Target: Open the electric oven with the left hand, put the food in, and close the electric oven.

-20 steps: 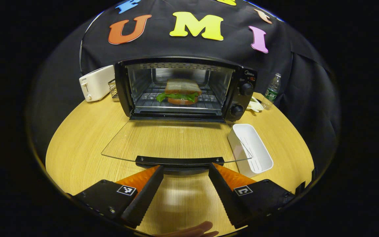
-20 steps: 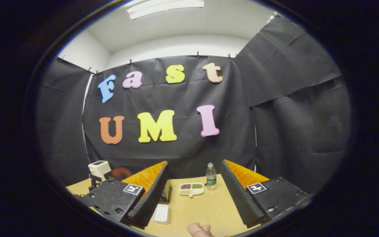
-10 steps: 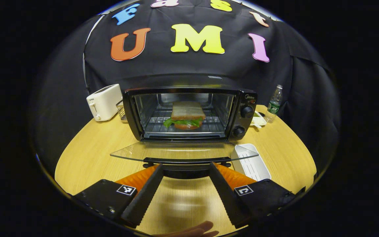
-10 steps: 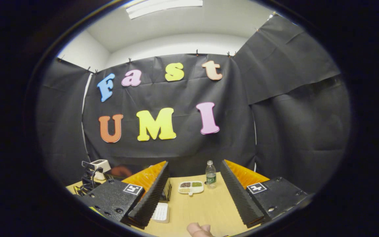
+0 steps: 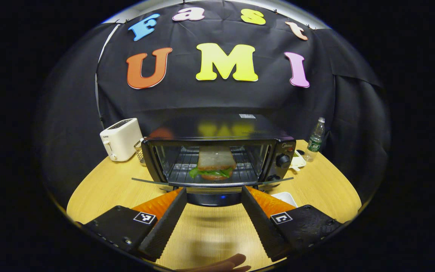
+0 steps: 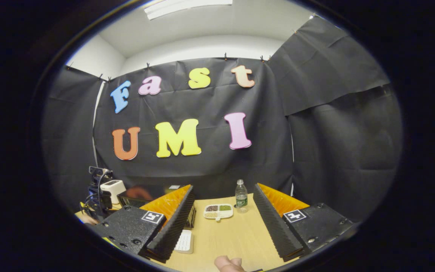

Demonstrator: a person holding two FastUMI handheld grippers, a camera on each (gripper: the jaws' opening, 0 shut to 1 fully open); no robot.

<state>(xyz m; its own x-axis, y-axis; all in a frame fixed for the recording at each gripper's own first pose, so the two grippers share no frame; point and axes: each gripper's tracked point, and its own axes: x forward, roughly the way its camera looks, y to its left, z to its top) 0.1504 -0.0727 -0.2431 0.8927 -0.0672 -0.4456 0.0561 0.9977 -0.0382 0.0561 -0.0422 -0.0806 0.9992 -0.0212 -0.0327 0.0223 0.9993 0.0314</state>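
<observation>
Here is the electric oven (image 5: 217,156), dead centre in the left gripper view, a black box with a shiny top sitting on the round wooden table (image 5: 100,189). Its glass door (image 5: 212,183) is swung out toward the camera and seen nearly edge-on, a thin pane reaching from 9 o'clock to 3 o'clock of the oven mouth, with its dark handle bar (image 5: 213,198) at 6 o'clock. The left gripper (image 5: 213,194) has its tongs spread wide, one finger on each side of that handle; whether either finger touches the handle I cannot tell. Inside, on the wire rack, sits the sandwich (image 5: 215,164): pale bread on top, green lettuce poking out at the sides, a brownish layer beneath. Two round knobs (image 5: 282,161) stack on the oven's panel at 3 o'clock. A white toaster (image 5: 121,139) stands at 9 o'clock of the oven, a water bottle (image 5: 316,139) at 2 o'clock, and a white tray (image 5: 286,197) peeks from under the door at 4 o'clock. Over in the right gripper view, the right gripper (image 6: 219,221) hangs with its tongs wide and nothing between them, high over the table, pointing at the booth wall. Beyond its fingers are a divided dish (image 6: 218,211) of small foods and the bottle at 12 o'clock, and a fingertip (image 6: 228,263) shows at 6 o'clock.
</observation>
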